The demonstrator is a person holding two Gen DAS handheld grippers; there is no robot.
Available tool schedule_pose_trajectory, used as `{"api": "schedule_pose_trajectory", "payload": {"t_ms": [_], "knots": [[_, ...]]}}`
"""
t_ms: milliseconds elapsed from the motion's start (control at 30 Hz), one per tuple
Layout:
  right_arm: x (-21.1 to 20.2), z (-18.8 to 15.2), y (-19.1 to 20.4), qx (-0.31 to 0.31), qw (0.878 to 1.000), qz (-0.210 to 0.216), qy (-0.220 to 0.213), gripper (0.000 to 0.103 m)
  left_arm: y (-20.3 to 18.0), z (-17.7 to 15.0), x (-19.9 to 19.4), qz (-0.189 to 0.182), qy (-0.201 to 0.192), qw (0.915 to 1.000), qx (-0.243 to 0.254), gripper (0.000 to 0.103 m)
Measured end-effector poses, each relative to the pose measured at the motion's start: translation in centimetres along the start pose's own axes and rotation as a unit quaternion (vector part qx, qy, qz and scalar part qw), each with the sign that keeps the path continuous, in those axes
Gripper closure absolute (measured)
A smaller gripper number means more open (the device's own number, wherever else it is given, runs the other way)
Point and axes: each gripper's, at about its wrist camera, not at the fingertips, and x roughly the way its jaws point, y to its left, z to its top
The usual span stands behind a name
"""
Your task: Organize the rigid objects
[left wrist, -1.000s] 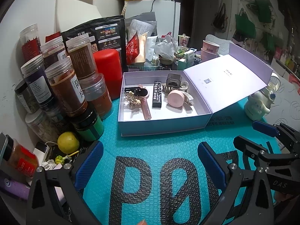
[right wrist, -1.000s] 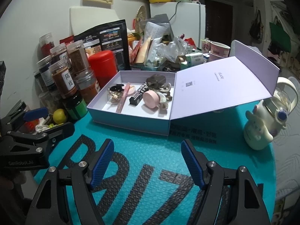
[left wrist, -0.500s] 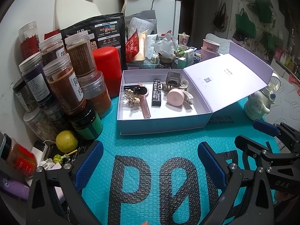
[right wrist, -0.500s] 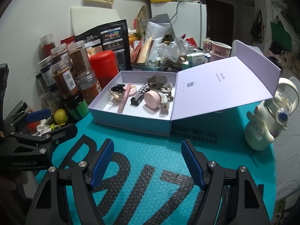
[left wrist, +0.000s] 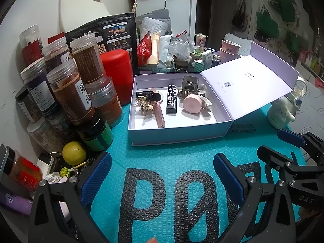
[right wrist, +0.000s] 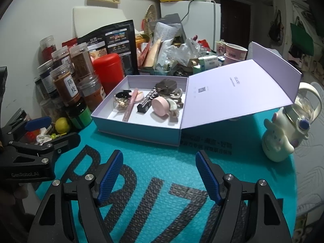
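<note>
Almost nothing had moved since one second before: both views only drifted slightly nearer to the box, and the things inside it lay as they had.

At 9 o'clock in the left wrist view, the spice jars (left wrist: 68, 93) and a red canister (left wrist: 116, 73) stood crowded together, with a yellow fruit (left wrist: 74, 152) in front of them. The left gripper (left wrist: 162, 174) hovered low over the teal mat (left wrist: 162, 154) on the tabletop, its fingers (left wrist: 97, 172) wide apart and holding nothing.

At 12 o'clock stood the lavender box (left wrist: 178, 133), with its lid (left wrist: 249, 85) folded open to the right. Inside lay a gold claw clip (left wrist: 143, 106), a pink tube (left wrist: 160, 115), a black lipstick carton (left wrist: 171, 99), a round pink compact (left wrist: 192, 106) and a grey clip (left wrist: 189, 84).

The right gripper (right wrist: 159, 174) also waited over the mat, fingers spread and empty. At 3 o'clock a white kettle (right wrist: 283, 139) stood apart.

I judged the sorting nearly finished: no loose small items remained on the mat, so closing the lid seemed what was left.
</note>
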Motion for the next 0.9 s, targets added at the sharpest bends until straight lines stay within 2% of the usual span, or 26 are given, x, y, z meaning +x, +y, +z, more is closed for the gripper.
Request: {"api": "schedule_pose_trajectory", "payload": {"t_ms": [900], "knots": [[1.1, -0.3, -0.3, 0.003, 1.000, -0.008, 0.021, 0.028, -0.1, 0.1, 0.0, 0.043, -0.020, 0.9987, 0.017, 0.001]]}}
